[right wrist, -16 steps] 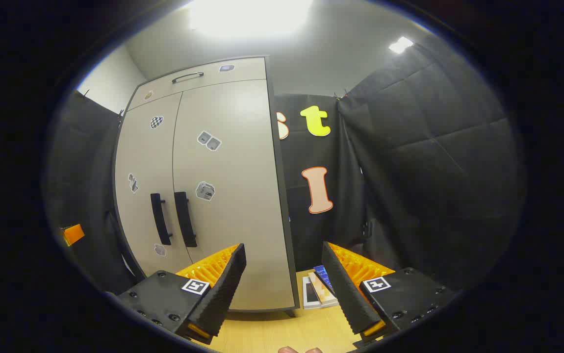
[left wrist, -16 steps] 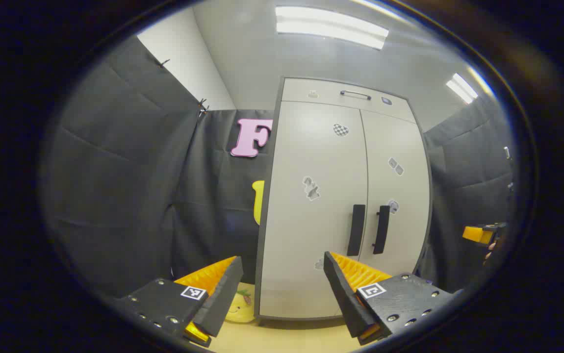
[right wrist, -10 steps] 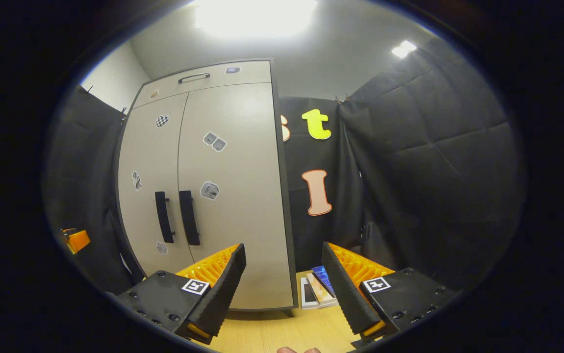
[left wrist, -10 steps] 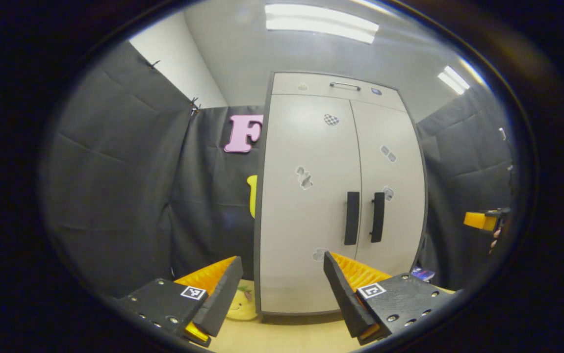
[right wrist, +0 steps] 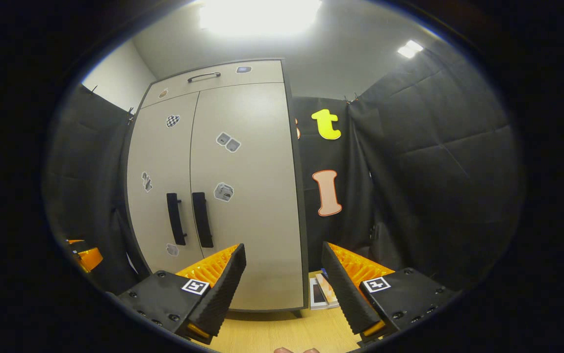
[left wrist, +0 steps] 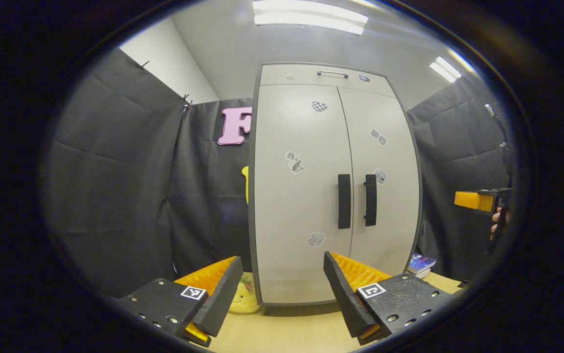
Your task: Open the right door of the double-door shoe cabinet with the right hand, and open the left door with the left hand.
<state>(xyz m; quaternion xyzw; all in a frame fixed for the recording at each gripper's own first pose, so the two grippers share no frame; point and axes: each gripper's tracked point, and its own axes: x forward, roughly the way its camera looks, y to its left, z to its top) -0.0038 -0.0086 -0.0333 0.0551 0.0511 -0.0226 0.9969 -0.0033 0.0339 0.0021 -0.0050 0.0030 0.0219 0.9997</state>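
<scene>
One cabinet (left wrist: pixel 301 196) stands upright on the table (left wrist: pixel 287 333), facing both tools, its long axis vertical. It has two doors, the left door (left wrist: pixel 296 147) and right door (left wrist: pixel 385 186), both closed, and two vertical handles (left wrist: pixel 344 201) side by side at the middle seam. A drawer (left wrist: pixel 321 76) tops it. The left tool (left wrist: pixel 282 289) and right tool (right wrist: pixel 284 284) are both spread wide, empty, well short of the doors. Books (left wrist: pixel 422 264) lie beside the cabinet.

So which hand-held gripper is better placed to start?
Roughly equal. The right hand-held gripper and left hand-held gripper are both open and short of the shut cabinet's handles; the task starts right.
</scene>
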